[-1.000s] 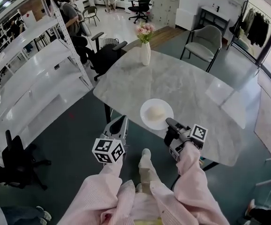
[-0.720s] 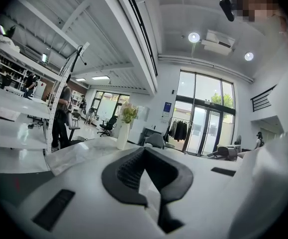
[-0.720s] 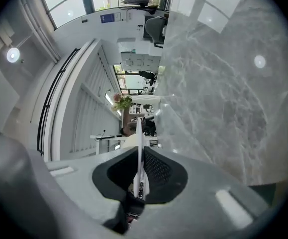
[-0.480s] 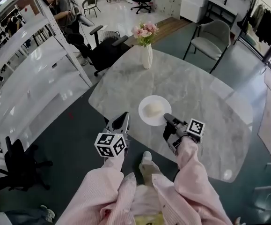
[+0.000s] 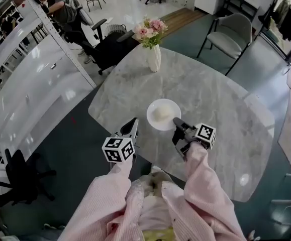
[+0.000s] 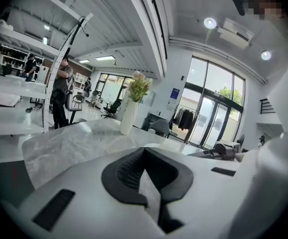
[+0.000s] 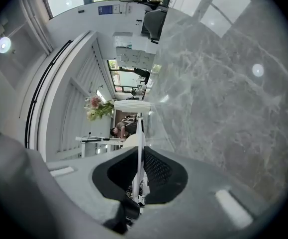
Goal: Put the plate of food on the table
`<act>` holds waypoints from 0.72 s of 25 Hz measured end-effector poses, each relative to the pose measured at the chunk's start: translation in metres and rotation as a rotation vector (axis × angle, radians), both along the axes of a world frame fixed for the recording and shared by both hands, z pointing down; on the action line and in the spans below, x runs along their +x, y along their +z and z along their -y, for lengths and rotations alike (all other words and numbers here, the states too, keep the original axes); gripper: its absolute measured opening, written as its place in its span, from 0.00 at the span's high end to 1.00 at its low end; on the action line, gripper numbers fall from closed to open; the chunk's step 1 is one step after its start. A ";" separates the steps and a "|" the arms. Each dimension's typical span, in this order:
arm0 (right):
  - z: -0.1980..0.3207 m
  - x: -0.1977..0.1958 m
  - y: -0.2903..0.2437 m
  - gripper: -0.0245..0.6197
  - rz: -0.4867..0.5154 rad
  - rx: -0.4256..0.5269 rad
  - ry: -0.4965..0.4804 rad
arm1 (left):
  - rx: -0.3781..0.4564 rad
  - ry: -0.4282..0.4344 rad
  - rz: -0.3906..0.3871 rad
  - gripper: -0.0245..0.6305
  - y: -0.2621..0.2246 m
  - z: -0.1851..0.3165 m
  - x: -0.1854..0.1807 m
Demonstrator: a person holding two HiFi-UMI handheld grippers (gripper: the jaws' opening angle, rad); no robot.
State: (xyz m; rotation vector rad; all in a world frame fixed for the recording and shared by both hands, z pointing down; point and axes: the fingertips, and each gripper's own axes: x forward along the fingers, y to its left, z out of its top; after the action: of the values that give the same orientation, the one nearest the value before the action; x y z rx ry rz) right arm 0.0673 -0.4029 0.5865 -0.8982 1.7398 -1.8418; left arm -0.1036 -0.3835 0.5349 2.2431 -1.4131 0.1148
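A white plate [image 5: 164,114] with a pale round bun [image 5: 163,115] on it is over the near part of the marble table [image 5: 210,94]. My right gripper [image 5: 176,121] is shut on the plate's near rim. In the right gripper view the plate [image 7: 140,128] shows edge-on, pinched between the dark pads [image 7: 156,168] of the right gripper [image 7: 140,151]. I cannot tell whether the plate touches the tabletop. My left gripper [image 5: 134,120] hovers at the table's near edge, left of the plate, shut and empty. Its left gripper view shows the left gripper [image 6: 143,151] with its pads together.
A white vase of pink flowers [image 5: 154,57] stands at the table's far side. A grey chair [image 5: 230,39] and a black office chair [image 5: 107,49] sit beyond the table. White shelving [image 5: 29,84] runs along the left, with a person [image 5: 60,6] behind it.
Both grippers and the plate have moved forward, from the table's near edge to further over the tabletop. The right gripper's hold on the rim is unchanged.
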 end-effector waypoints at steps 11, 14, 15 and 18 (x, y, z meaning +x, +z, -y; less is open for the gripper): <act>0.030 0.012 0.039 0.93 -0.057 -0.062 0.047 | -0.129 0.013 0.006 0.97 0.050 0.030 0.017; 0.035 0.015 0.050 0.93 -0.079 -0.084 0.055 | -0.159 0.021 0.005 0.97 0.064 0.036 0.021; 0.037 0.015 0.052 0.93 -0.086 -0.089 0.057 | -0.168 0.025 0.005 0.97 0.069 0.038 0.022; 0.041 0.014 0.059 0.93 -0.118 -0.101 0.053 | -0.191 0.033 0.007 0.97 0.079 0.043 0.023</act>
State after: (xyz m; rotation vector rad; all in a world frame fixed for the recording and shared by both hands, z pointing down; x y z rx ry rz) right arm 0.0817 -0.4444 0.6453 -1.1025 1.6872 -1.8905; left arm -0.0801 -0.4266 0.6136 2.1115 -1.3108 0.2576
